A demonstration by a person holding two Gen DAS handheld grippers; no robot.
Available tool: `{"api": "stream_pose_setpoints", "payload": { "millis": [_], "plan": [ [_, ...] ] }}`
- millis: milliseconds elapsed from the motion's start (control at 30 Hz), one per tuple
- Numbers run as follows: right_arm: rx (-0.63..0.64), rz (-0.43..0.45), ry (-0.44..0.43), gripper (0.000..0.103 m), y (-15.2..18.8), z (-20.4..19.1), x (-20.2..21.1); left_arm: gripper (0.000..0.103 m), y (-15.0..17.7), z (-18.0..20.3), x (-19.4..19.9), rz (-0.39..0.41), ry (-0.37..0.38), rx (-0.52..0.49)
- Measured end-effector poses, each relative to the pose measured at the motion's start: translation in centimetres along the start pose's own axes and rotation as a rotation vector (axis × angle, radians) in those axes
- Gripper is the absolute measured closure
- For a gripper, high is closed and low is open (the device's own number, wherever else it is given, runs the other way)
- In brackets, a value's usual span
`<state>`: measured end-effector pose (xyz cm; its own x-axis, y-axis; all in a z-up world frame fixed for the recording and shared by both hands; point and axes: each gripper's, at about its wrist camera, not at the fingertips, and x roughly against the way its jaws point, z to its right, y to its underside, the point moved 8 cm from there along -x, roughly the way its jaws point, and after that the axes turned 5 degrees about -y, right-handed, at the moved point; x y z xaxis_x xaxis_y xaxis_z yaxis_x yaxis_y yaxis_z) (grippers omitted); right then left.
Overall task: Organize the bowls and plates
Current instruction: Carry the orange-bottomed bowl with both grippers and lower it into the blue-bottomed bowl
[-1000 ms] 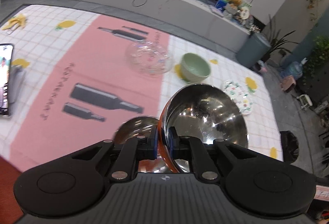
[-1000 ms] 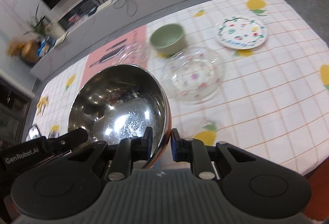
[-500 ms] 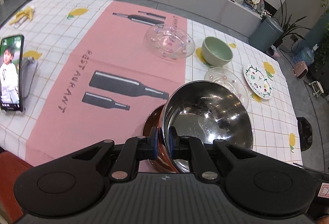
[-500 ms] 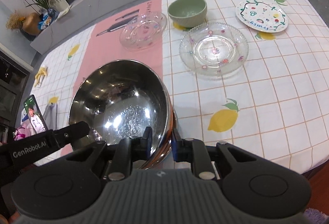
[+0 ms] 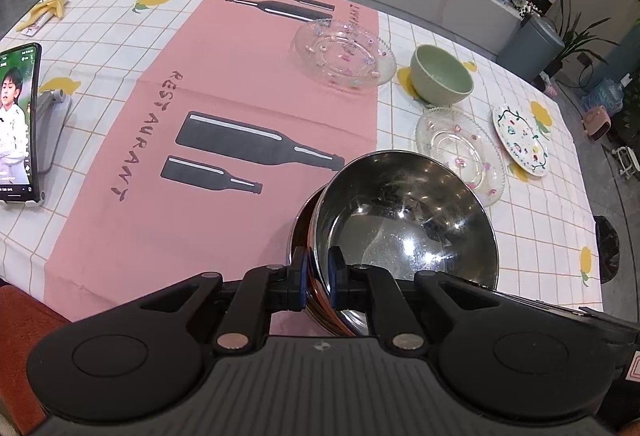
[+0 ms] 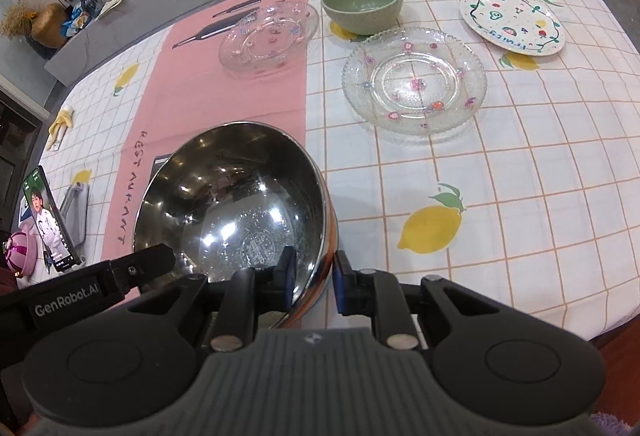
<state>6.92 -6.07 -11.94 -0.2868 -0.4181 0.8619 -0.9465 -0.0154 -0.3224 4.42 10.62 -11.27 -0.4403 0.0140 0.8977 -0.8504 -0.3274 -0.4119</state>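
We hold the steel bowl [image 5: 404,220] with both grippers, near the front edge of the table [image 6: 540,164]. The left gripper [image 5: 318,278] is clenched on its rim. The right gripper [image 6: 314,278] has one finger inside the bowl and one outside, but a small gap shows, so we cannot tell if it grips. Beyond stand two glass plates [image 6: 414,84] [image 6: 268,38], a green bowl [image 6: 362,2] and a painted plate [image 6: 512,22].

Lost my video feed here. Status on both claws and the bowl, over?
Left claw and right claw both clamped on steel bowl rim, opposite sides. Second bowl nested underneath. Nothing blocking nearby.
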Motion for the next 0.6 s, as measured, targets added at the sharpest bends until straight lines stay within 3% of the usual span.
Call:
{"api": "stream_pose_setpoints", "payload": {
  "millis": [200,367,533,600],
  "plan": [
    [0.024,0.016,-0.008,0.074,-0.3,-0.5,0.3,0.088,0.1,-0.2,-0.5,-0.017,-0.010,-0.007],
    [0.038,0.034,-0.011,0.073,-0.5,-0.6,0.8,0.087,-0.2,-0.3,0.0,-0.002,0.002,-0.007],
    [0.027,0.054,-0.011,0.086,-0.8,-0.1,1.0,0.087,-1.3,-0.5,1.3,0.089,-0.006,-0.015],
    [0.006,0.054,-0.013,0.092,-0.9,0.4,0.9,0.092,-1.5,-0.5,1.3,0.098,-0.018,-0.025]
  ]
}}
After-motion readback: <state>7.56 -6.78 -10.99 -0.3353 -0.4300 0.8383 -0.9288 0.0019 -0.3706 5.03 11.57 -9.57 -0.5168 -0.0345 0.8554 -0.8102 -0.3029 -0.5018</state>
